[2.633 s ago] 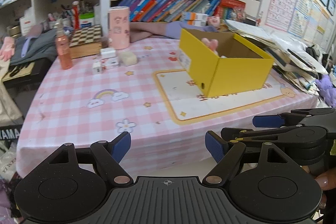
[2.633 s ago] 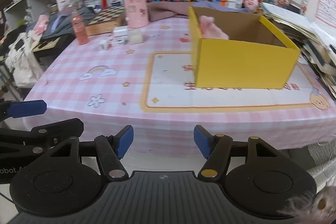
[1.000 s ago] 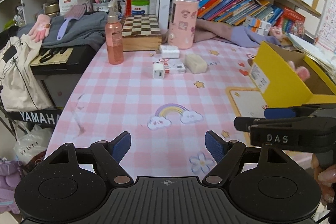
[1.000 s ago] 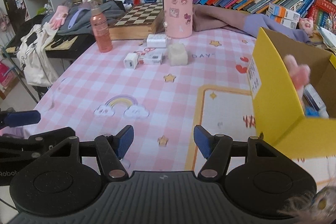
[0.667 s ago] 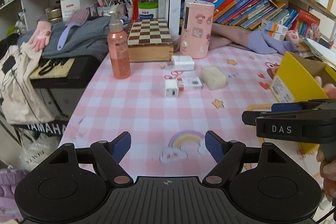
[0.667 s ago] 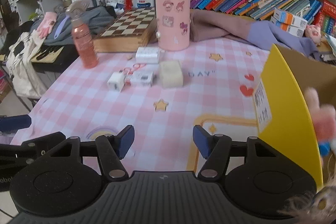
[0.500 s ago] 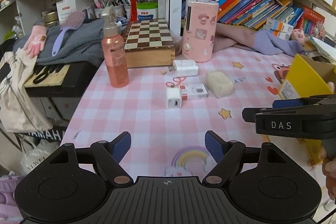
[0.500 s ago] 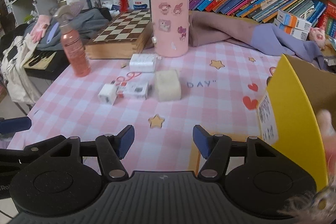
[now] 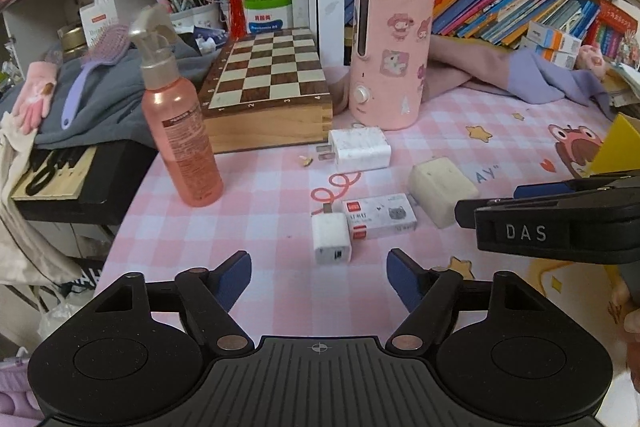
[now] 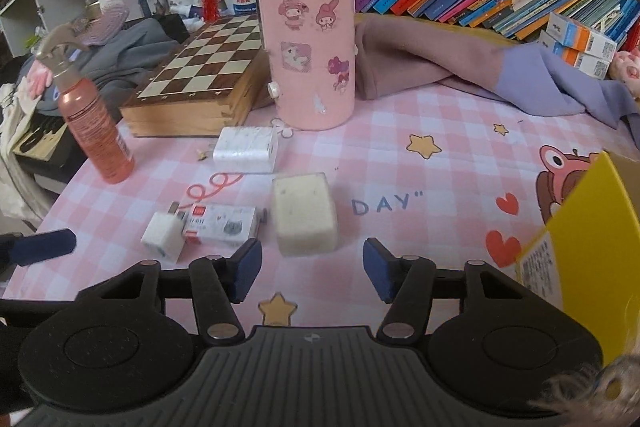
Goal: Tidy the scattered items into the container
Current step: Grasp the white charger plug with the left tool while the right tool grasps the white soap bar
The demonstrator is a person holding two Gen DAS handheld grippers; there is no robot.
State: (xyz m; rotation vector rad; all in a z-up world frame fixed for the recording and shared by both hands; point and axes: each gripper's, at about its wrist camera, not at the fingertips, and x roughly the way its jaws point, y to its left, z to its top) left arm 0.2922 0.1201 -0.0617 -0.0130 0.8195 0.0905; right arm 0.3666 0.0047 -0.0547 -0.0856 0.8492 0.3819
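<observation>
Chargers, two: small charger [image 9: 331,242] touching eraser box [image 9: 379,217], big charger [image 9: 362,149] behind. Sponge block [image 10: 304,214] just ahead of right tool [image 10: 312,270] (wide, empty). Left tool [image 9: 319,280] wide too. Yellow box [image 10: 596,251] at right counter [image 10: 440,179] edge.

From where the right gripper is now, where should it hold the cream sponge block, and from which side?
Grip the cream sponge block across its two long side faces, coming from the near end where the right gripper is, fingers open. It lies flat, lengthwise to the gripper; the eraser box sits close on one side, so enter carefully.
</observation>
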